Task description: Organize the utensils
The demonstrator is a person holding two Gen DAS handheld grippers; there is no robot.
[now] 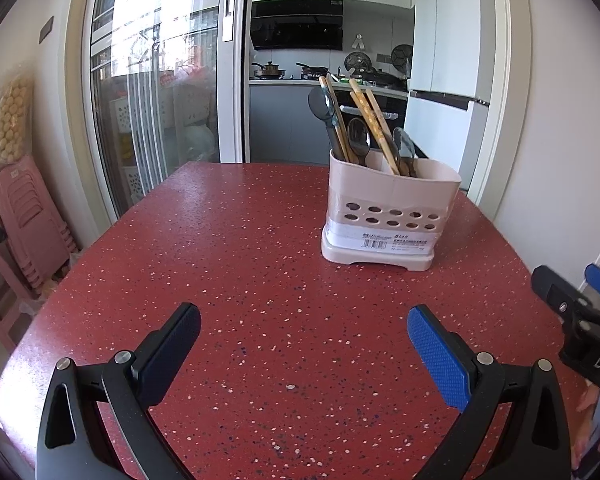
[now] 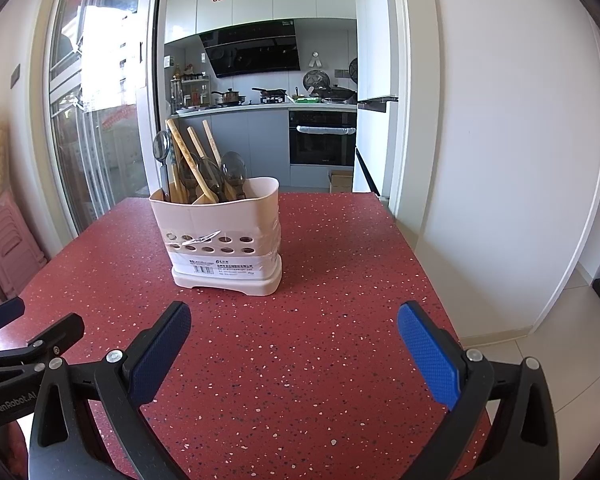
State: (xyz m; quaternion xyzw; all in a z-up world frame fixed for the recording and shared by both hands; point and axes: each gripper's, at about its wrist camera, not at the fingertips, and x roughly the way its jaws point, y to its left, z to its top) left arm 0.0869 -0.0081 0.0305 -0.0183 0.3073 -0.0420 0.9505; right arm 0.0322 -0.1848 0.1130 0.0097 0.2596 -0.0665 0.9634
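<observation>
A pale pink utensil holder (image 1: 392, 204) (image 2: 220, 232) with oval holes stands upright on the red speckled table (image 1: 240, 260) (image 2: 332, 272). Wooden chopsticks (image 1: 374, 124) (image 2: 188, 156) and dark spoons (image 1: 358, 136) (image 2: 233, 168) stick up out of it. My left gripper (image 1: 304, 336) hovers open over the table's near side, well short of the holder, nothing between its fingers. My right gripper (image 2: 294, 332) is also open and empty, in front of the holder. Each gripper shows at the edge of the other's view, the right (image 1: 572, 304) and the left (image 2: 28, 336).
A wall (image 2: 500, 160) runs close along the table's right edge. Stacked pink stools (image 1: 24, 216) stand on the floor to the left. Behind the table are a glass sliding door (image 1: 160, 80) and a kitchen doorway with a stove and oven (image 2: 322, 140).
</observation>
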